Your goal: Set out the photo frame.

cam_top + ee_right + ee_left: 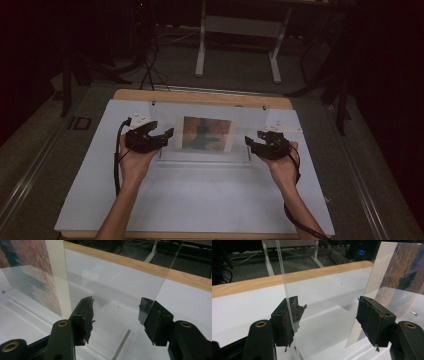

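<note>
Left gripper (161, 136): jaws spread, straddling the left edge of the clear acrylic frame (165, 112), nothing clamped. Frame stands upright mid-tabletop (200, 200), holding a colourful picture (206, 133) at its centre. Right gripper (251, 142): jaws likewise apart around the frame's right edge, not pinching it. A small metal pin (121, 345) lies beneath.

Clear frame (207, 134) stands upright on the table (200, 200), between left gripper (161, 136) and right gripper (251, 144); its left edge lies between the left gripper's jaws, its right edge between the right gripper's; the picture (206, 133) sits midway between both grippers.
</note>
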Demonstrator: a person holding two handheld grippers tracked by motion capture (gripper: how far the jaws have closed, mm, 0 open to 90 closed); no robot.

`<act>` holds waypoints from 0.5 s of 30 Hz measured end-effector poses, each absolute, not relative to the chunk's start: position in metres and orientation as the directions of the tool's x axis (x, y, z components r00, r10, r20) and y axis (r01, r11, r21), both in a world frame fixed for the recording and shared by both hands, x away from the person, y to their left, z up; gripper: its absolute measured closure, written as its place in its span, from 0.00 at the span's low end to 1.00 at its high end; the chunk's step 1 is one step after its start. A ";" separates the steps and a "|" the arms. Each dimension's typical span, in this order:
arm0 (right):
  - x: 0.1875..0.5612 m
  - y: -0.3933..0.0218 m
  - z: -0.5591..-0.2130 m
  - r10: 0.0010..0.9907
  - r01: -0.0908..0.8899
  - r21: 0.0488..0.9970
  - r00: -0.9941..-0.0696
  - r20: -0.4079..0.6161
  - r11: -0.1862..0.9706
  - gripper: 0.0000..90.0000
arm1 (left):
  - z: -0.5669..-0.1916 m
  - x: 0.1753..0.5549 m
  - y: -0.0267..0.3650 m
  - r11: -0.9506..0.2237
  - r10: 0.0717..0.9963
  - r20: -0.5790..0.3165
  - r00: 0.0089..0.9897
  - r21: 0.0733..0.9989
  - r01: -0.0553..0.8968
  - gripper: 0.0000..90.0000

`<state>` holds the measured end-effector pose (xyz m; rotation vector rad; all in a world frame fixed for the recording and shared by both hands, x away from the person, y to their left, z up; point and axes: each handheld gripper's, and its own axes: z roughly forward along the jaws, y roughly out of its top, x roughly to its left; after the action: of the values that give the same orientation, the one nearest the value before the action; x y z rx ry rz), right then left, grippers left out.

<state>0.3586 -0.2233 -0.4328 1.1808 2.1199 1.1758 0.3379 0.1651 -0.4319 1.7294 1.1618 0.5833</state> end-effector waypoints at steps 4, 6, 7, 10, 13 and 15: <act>0.356 -0.224 -0.433 0.843 0.472 0.838 -0.537 0.030 0.272 0.50 | -0.430 0.334 0.164 -0.113 0.894 -0.107 0.435 0.886 0.450 0.38; 0.354 -0.225 -0.434 0.843 0.479 0.836 -0.537 0.036 0.269 0.50 | -0.429 0.331 0.163 -0.116 0.897 -0.105 0.430 0.882 0.456 0.38; 0.354 -0.225 -0.434 0.842 0.480 0.836 -0.538 0.040 0.267 0.50 | -0.429 0.330 0.162 -0.117 0.897 -0.102 0.429 0.883 0.455 0.38; 0.353 -0.226 -0.436 0.840 0.488 0.831 -0.540 0.048 0.266 0.50 | -0.430 0.327 0.161 -0.122 0.900 -0.096 0.425 0.881 0.458 0.38; 0.351 -0.226 -0.439 0.841 0.495 0.827 -0.538 0.050 0.267 0.50 | -0.434 0.328 0.161 -0.119 0.898 -0.109 0.425 0.872 0.475 0.38; 0.351 -0.226 -0.441 0.843 0.506 0.820 -0.535 0.055 0.268 0.50 | -0.436 0.328 0.161 -0.106 0.899 -0.130 0.418 0.861 0.497 0.37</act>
<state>0.3509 -0.2261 -0.4413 1.2227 2.1512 1.1657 0.3280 0.1606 -0.4363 1.7528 1.2141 0.5491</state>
